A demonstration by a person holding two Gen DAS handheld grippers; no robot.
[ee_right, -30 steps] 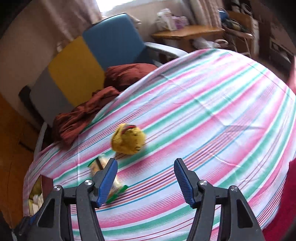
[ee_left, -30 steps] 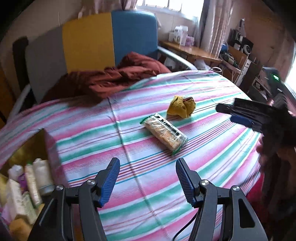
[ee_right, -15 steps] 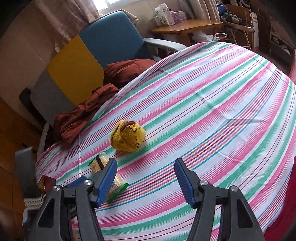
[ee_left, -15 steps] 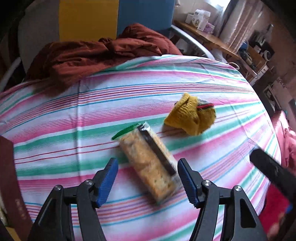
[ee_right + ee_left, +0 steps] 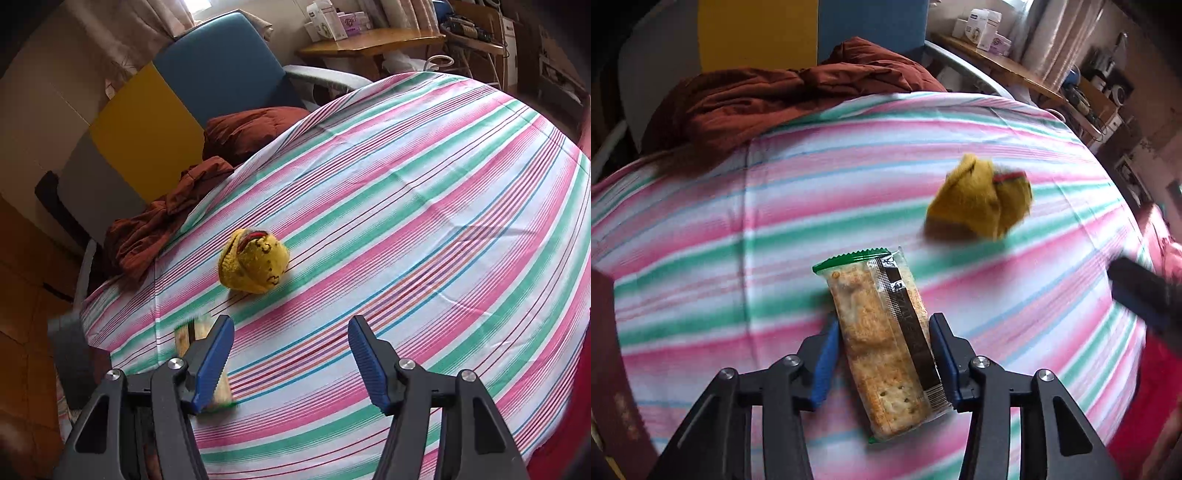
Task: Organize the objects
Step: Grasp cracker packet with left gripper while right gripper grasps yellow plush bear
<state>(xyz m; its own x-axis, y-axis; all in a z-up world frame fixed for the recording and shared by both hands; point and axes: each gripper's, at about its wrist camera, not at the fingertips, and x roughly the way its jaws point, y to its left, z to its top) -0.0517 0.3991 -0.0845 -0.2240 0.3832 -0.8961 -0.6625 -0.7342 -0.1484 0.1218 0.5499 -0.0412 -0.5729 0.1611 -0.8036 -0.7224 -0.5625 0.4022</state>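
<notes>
A clear packet of crackers (image 5: 875,369) with green ends lies on the striped pink and green cloth (image 5: 701,258). My left gripper (image 5: 884,321) has come down over it. Its jaws are closing, with both blue pads against the packet's long sides. A balled yellow knitted piece (image 5: 982,206) lies just beyond, to the right. In the right wrist view, the yellow ball (image 5: 253,262) sits ahead of my right gripper (image 5: 290,325). That gripper hangs open above the cloth with nothing between its fingers. Part of the packet (image 5: 184,334) shows behind its left finger.
A crumpled maroon cloth (image 5: 775,96) lies at the far edge, against a yellow and blue chair (image 5: 177,99). A dark red box (image 5: 605,350) stands at the left edge. A wooden desk (image 5: 369,40) with small boxes is at the back right.
My left gripper dropped and moved forward onto the cracker packet, and its jaws narrowed around it. The right gripper kept its place and stayed open.
</notes>
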